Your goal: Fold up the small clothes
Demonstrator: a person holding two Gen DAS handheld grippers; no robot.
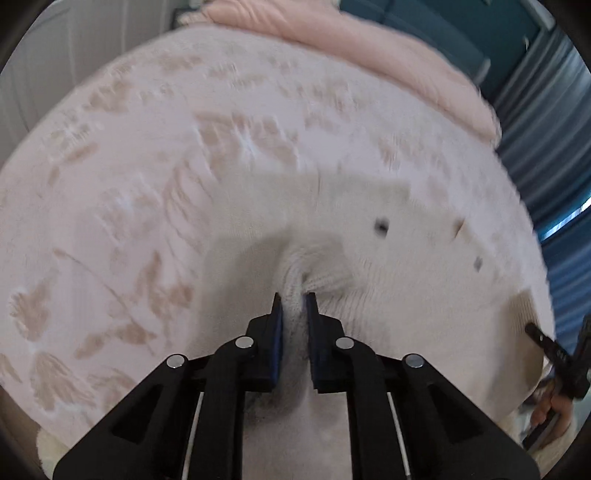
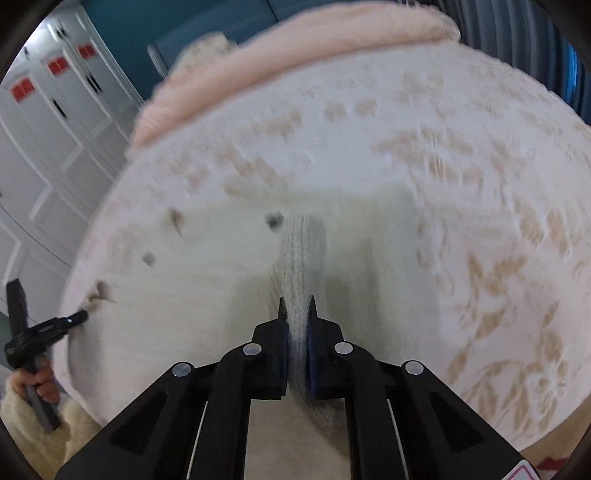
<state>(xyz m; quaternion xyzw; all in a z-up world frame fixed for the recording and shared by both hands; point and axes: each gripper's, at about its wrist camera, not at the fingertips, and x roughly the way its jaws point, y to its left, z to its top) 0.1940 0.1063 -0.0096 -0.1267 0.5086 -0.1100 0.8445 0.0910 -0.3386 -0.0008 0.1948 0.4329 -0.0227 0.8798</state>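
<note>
A small cream knit garment (image 1: 369, 206) with dark buttons (image 1: 381, 225) lies spread on a pale pink leaf-patterned bedspread (image 1: 147, 166). My left gripper (image 1: 294, 299) is shut on a bunched ribbed edge of the garment. In the right wrist view the same garment (image 2: 221, 280) lies flat, and my right gripper (image 2: 296, 304) is shut on a raised ribbed fold (image 2: 303, 251) of it. The left gripper (image 2: 79, 316) shows at the garment's left edge there. The right gripper (image 1: 535, 334) shows at the far right of the left wrist view.
A folded pink blanket (image 1: 332, 33) lies along the far edge of the bed, and it also shows in the right wrist view (image 2: 295, 62). White panelled cupboard doors (image 2: 55, 147) stand to the left. Blue walls and slats (image 1: 546, 129) stand to the right.
</note>
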